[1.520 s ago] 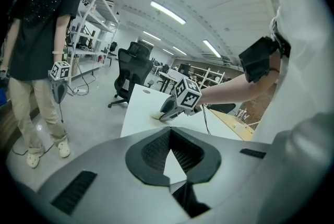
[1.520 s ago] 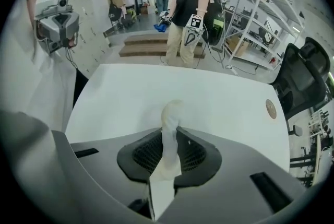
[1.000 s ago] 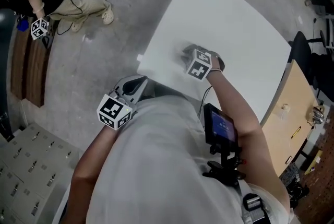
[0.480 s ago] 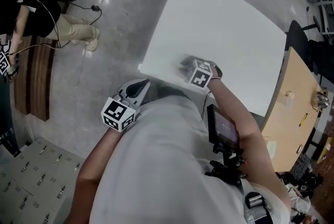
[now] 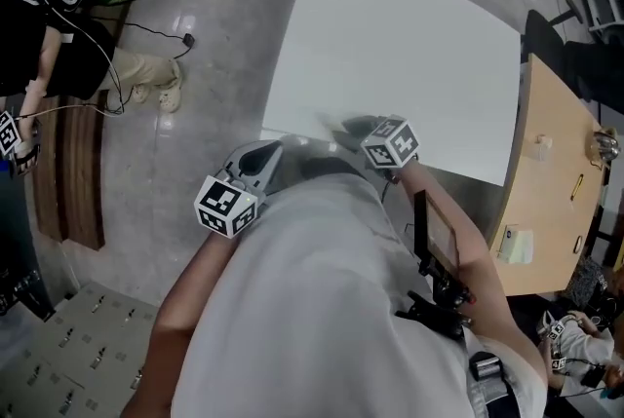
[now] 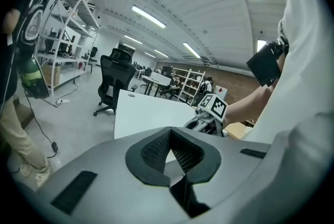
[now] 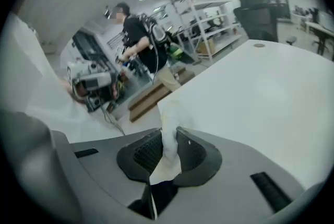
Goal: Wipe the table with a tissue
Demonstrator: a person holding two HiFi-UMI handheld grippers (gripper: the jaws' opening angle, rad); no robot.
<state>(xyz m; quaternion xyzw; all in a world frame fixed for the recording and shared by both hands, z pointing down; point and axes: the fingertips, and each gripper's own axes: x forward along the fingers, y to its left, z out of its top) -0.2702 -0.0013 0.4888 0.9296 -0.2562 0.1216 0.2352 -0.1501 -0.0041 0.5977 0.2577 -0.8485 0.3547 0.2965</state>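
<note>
White and bare, the table (image 5: 409, 26) fills the upper half of the head view, and we see no stain, crumb or wet streak on it. So we cannot read off how much of it has been wiped. The right gripper (image 5: 345, 126) sits at the table's near edge, close to its near left corner, and we judge that the wipe is under way along that edge. The left gripper (image 5: 267, 153) hangs off the table, over the floor just beside that corner. From up here the tissue is lost behind the right gripper's body. Our own shirt covers both forearms and the strip of table nearest us.

In the left gripper view, the jaws stand a little apart with nothing between them. Only the white tabletop shows through the gap. The right gripper appears beyond them at the table edge, but its tips are too small to read.

In the right gripper view, the jaws are nearly closed and pinch the tissue (image 7: 168, 145). It is crumpled into a white strip, with one end sticking out past the tips toward the table corner and the other end trailing down into the slot. We cannot tell whether the free end touches the surface. The tabletop stretches away clean to the right. A person (image 7: 136, 35) stands beyond the corner by some shelving.
</note>
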